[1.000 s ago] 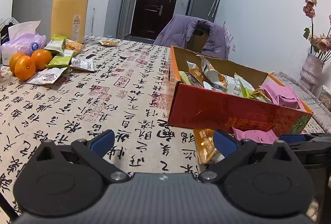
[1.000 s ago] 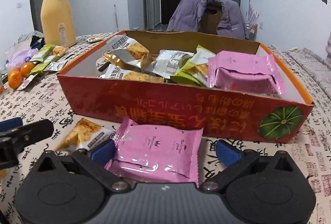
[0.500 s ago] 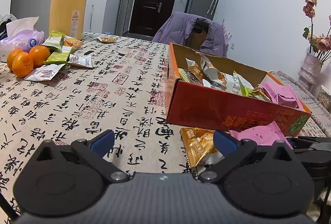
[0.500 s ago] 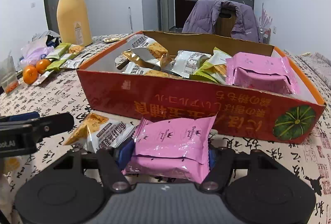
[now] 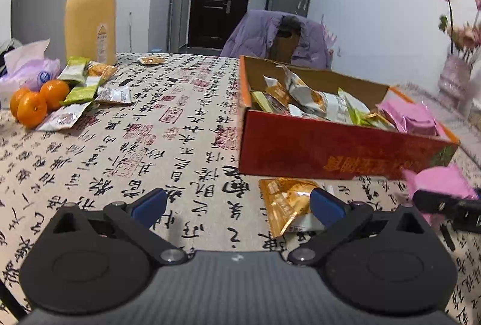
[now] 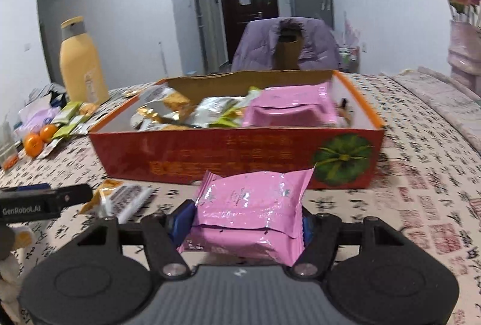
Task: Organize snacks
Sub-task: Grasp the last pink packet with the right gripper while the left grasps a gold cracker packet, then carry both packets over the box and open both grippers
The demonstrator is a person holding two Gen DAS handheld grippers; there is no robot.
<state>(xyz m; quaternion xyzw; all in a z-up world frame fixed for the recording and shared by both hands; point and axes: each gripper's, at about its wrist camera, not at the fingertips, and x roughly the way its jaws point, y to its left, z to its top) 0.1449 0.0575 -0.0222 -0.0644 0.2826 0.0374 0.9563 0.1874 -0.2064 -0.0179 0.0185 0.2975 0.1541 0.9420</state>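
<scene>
— How is the pink packet (image 6: pixel 251 214) held?
— It is clamped between the fingers of the right gripper (image 6: pixel 243 220), lifted just in front of the red box (image 6: pixel 228 155). A glossy, puffed wrapper with crimped ends is seen.
— And the left gripper (image 5: pixel 237 203)?
— Its fingers are spread apart, empty, above the desk (image 5: pixel 120 144), with an orange packet (image 5: pixel 285 205) lying just beside its right finger.
</scene>
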